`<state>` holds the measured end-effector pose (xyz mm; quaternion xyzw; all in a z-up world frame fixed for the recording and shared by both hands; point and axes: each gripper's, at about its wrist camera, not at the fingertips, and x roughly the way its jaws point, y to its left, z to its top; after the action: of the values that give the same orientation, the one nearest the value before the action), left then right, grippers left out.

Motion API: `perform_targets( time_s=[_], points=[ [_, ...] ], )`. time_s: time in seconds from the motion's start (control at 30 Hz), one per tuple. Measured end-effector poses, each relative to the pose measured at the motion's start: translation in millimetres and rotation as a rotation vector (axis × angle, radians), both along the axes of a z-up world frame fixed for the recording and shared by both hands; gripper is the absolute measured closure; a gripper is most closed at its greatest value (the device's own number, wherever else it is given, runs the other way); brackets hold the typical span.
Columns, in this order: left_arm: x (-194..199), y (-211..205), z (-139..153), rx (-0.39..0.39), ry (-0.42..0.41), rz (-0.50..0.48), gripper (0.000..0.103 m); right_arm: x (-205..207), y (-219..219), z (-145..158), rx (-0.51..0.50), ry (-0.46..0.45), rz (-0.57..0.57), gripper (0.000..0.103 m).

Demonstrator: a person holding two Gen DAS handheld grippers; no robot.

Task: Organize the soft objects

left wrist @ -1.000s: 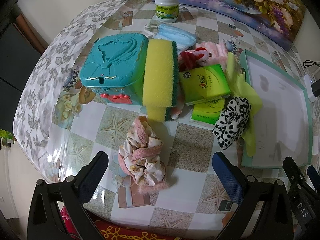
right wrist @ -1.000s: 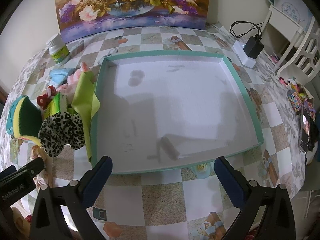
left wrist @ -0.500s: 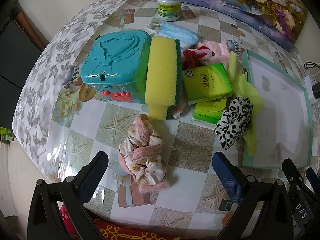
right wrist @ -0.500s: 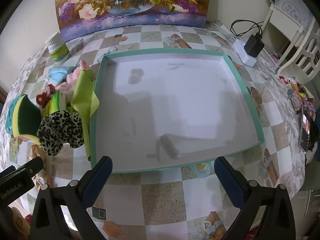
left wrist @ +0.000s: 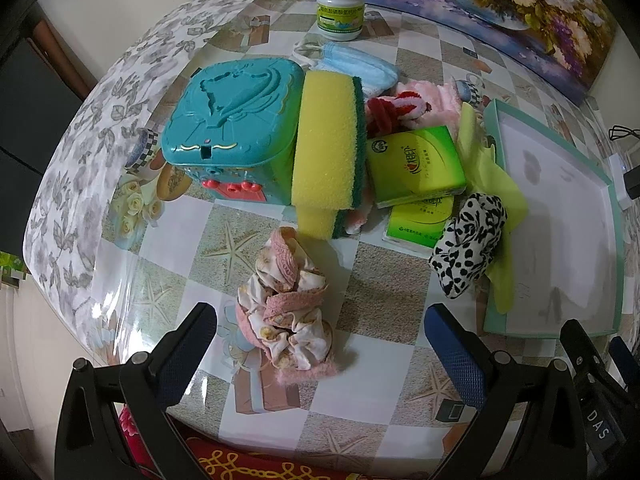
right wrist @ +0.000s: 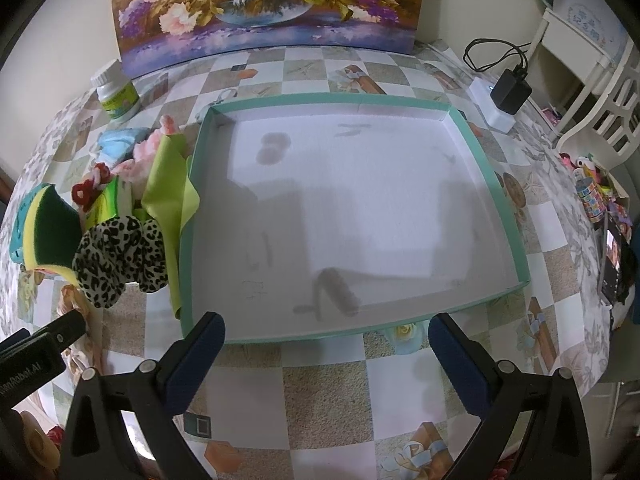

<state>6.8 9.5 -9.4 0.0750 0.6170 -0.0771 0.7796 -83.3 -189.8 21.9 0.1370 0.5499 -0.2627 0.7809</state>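
Observation:
In the left wrist view my left gripper is open, with a pink patterned scrunchie lying on the table between its fingers. Beyond it are a yellow-green sponge leaning on a teal toy box, a black-and-white spotted scrunchie, a lime cloth, a red-and-pink fluffy item and a blue face mask. In the right wrist view my right gripper is open and empty at the near rim of the teal-edged white tray, which holds nothing. The spotted scrunchie lies left of the tray.
Two green tissue packs lie by the sponge. A white pill bottle and a flower painting stand at the back. A charger and power strip sit at the far right, with small clutter at the right table edge.
The left gripper has crept slightly forward toward the pink scrunchie. The right gripper has edged slightly toward the tray. Nothing was grasped or released.

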Motion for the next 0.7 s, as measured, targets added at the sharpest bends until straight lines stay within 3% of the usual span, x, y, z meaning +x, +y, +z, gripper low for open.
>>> perform_targets(
  time_s=[0.7],
  points=[
    [1.5, 4.1, -1.4, -0.016, 0.011, 0.011, 0.000, 0.5, 1.3, -1.0, 0.000, 0.006, 0.008, 0.000]
  ],
)
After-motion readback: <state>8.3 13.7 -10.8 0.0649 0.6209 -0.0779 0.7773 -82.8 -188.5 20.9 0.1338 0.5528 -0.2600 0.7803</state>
